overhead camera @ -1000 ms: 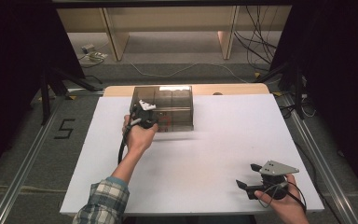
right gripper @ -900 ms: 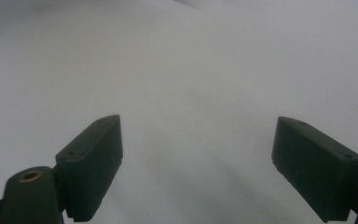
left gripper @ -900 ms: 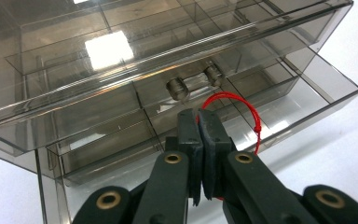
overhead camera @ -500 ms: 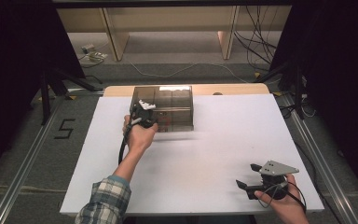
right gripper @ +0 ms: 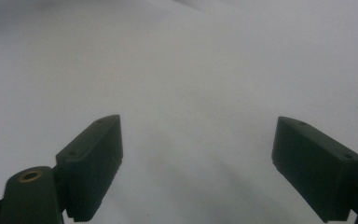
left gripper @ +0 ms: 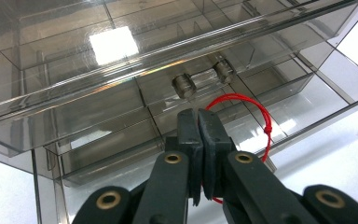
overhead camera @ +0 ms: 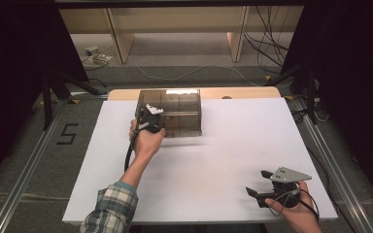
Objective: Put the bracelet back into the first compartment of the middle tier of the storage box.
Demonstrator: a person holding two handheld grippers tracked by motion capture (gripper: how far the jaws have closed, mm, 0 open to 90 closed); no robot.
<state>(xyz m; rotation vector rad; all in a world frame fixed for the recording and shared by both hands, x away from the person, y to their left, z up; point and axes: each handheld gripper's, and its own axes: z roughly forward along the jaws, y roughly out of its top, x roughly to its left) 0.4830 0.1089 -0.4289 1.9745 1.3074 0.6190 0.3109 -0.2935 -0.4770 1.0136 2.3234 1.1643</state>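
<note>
A smoky transparent drawer organiser [overhead camera: 170,112] is seen at the far side of the white table [overhead camera: 213,160], left of centre, with a red string loop [left gripper: 256,122] tied at the knobs of one drawer front. The left gripper [left gripper: 199,122] is held against that front, its jaws clenched on the red string loop. The right gripper [overhead camera: 261,183] is held low over the table's near right corner, well apart from the organiser, its jaws spread wide with bare tabletop between them

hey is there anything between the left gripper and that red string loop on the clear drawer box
Nothing visible stands between them. In the left gripper view the left gripper has its jaws closed on the red string loop, which hangs from the front of the smoky clear drawer box. The right gripper rests open, far off on the white table.
</note>
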